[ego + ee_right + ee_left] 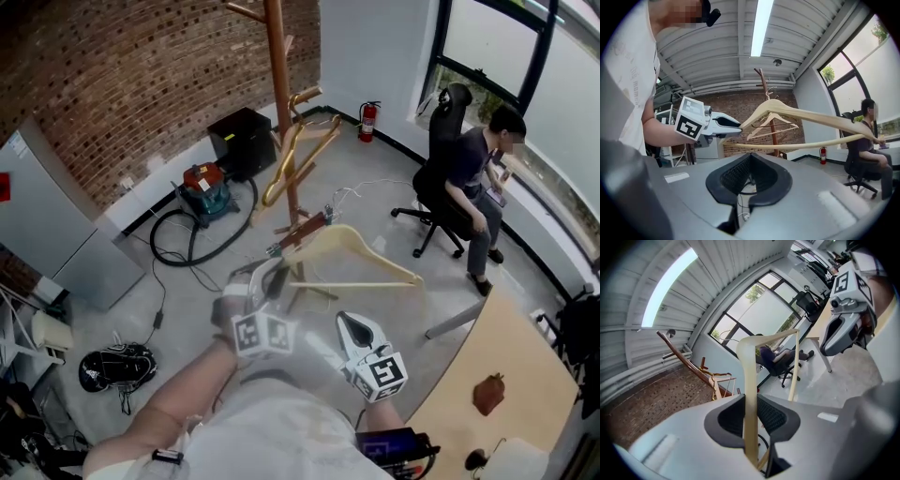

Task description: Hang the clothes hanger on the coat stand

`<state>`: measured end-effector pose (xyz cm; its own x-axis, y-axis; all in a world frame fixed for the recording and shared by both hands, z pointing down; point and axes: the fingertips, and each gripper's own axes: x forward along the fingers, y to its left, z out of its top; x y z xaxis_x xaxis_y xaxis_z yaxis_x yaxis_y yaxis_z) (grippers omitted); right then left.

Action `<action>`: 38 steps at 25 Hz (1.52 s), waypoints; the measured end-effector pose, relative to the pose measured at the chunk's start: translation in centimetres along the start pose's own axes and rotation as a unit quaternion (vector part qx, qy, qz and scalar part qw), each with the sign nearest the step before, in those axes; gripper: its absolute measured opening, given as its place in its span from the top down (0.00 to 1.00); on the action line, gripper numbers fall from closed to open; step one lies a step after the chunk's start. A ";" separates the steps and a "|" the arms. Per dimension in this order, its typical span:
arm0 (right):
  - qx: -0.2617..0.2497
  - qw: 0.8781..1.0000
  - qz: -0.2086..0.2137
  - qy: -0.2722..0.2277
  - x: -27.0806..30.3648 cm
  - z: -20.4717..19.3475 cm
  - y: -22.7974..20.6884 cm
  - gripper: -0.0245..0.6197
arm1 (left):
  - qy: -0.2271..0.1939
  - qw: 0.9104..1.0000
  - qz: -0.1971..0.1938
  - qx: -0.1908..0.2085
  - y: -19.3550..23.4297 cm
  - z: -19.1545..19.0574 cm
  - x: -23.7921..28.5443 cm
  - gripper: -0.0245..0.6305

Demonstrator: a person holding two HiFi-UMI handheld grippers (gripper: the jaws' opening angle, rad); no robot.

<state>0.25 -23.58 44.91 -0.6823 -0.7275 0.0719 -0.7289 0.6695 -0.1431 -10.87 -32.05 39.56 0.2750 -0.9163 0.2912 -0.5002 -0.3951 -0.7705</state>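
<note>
A pale wooden clothes hanger (375, 258) is held out in front of me, roughly level. My left gripper (272, 274) is shut on one end of it; in the left gripper view the hanger's arm (750, 376) runs up between the black pads (776, 416). The wooden coat stand (278, 94) rises beyond, with a golden-brown hanger (291, 159) on a peg. My right gripper (352, 326) sits below and right of the hanger, shut and empty. In the right gripper view the hanger (811, 117) crosses above the jaws, with the left gripper (733, 126) at its left end and the stand (764, 84) behind.
A person (473, 178) sits on a black office chair at the right by the window. A red fire extinguisher (367, 120), a black box (242, 141) and a vacuum with hose (206, 192) stand near the brick wall. A wooden table (497, 375) is at lower right.
</note>
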 end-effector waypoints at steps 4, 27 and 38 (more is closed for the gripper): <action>-0.008 1.000 0.015 -0.003 1.9 1.1 -1.3 0.94 | 0.001 1.000 0.010 0.000 1.7 0.6 1.3 0.84; -0.029 0.994 0.108 0.004 14.0 4.0 -6.5 0.94 | 0.045 0.995 0.084 -0.034 13.0 1.9 6.3 0.84; 0.000 0.988 0.157 -0.008 14.5 4.4 -12.6 0.94 | 0.148 0.978 0.133 -0.057 17.2 3.2 10.2 0.84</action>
<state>-0.20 -43.22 43.42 -0.8740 -0.4859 0.0085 -0.4811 0.8626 -0.1562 -14.01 -48.00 27.51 -0.1185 -0.9602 0.2529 -0.6151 -0.1289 -0.7778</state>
